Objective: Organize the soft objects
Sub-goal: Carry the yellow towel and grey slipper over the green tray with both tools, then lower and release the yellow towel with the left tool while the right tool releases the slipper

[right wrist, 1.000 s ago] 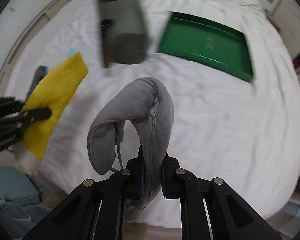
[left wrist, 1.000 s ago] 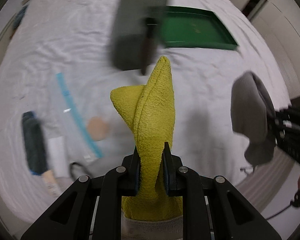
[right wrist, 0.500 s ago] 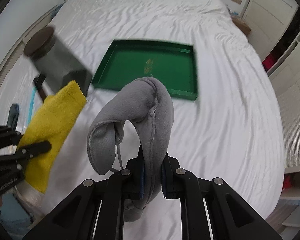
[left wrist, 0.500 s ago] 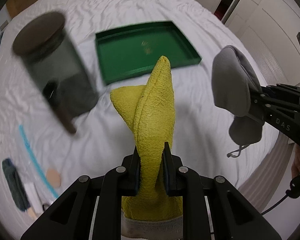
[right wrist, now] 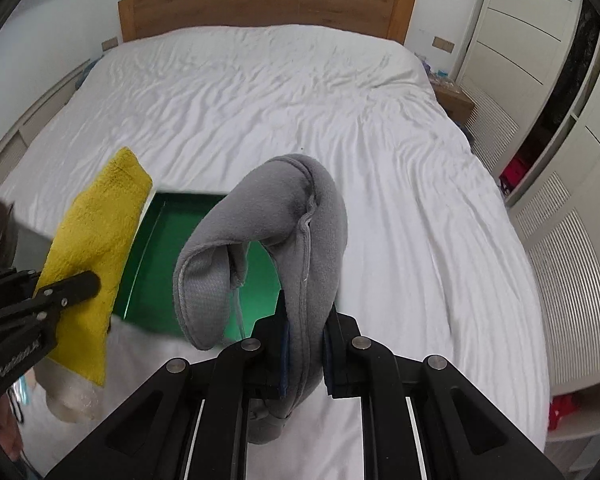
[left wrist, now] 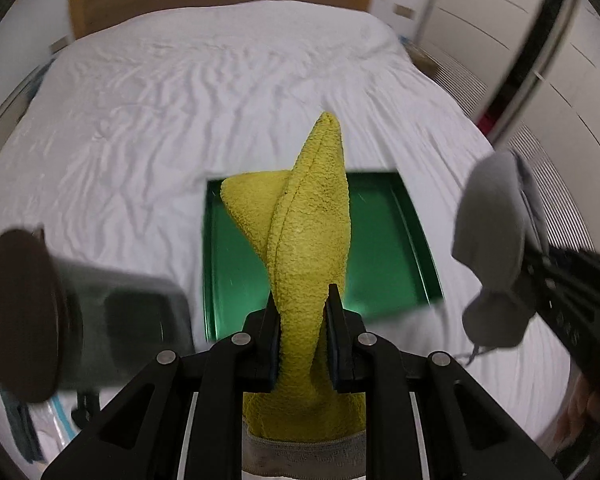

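Left tool [left wrist: 303, 322], seen from its own wrist camera, is clamped on a yellow towel [left wrist: 308, 240] that stands up between its pads, held above a green tray [left wrist: 384, 248] lying on the bed [left wrist: 180, 120]. A dark lidded jar [left wrist: 72, 316] stands blurred just left of the tray; a low carry could knock it over, and a pinch this narrow may let the limp towel slide out short of the tray. Only this view shows the jar plainly. Right tool [right wrist: 303, 320], in the right wrist view, is closed on a grey neck pillow [right wrist: 284, 240] that curls over the tray [right wrist: 160, 264]; its dangling cord could snag on the rim. Only this view shows the towel's pale hem hanging free below the left tool [right wrist: 76, 284].
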### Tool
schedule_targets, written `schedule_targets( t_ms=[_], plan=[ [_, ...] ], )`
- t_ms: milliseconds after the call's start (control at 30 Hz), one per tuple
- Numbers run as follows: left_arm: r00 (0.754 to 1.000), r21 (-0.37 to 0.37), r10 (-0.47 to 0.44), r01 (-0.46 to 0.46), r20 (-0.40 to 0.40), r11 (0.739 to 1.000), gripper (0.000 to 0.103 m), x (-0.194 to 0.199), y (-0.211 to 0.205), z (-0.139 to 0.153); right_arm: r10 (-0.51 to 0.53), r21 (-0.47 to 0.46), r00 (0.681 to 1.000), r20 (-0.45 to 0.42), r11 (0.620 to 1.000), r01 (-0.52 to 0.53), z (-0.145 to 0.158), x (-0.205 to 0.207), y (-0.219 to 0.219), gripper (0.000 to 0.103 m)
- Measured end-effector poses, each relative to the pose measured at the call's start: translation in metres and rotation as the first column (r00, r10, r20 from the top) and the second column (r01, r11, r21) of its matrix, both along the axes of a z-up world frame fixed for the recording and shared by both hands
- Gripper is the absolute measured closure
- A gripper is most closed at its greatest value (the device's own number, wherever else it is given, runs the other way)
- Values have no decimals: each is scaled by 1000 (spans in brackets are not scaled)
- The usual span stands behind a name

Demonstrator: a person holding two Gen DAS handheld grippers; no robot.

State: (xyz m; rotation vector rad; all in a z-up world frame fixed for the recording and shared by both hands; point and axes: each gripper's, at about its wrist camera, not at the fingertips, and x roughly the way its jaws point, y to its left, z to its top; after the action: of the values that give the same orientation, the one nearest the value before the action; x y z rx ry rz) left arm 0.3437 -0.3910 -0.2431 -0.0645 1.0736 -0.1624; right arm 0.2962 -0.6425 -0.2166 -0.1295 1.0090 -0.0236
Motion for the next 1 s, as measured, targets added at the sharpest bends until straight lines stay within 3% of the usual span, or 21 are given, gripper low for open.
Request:
schedule_targets(
  t_ms=[333, 667, 1000],
  plan=[
    [990, 78, 135, -132, -38, 988, 87, 59, 16, -63, -17, -45, 1000, -21, 999, 16, -81, 73, 15, 91],
    [984, 153, 161, -148, -78, 977, 87, 80, 14, -113, -9, -129, 993, -117, 992, -6, -160, 141, 24, 91],
    [981, 185, 169, -149, -94, 971, 87, 84, 14, -135, -8, -161, 988, -154, 987, -17, -188, 160, 21, 90]
  ],
)
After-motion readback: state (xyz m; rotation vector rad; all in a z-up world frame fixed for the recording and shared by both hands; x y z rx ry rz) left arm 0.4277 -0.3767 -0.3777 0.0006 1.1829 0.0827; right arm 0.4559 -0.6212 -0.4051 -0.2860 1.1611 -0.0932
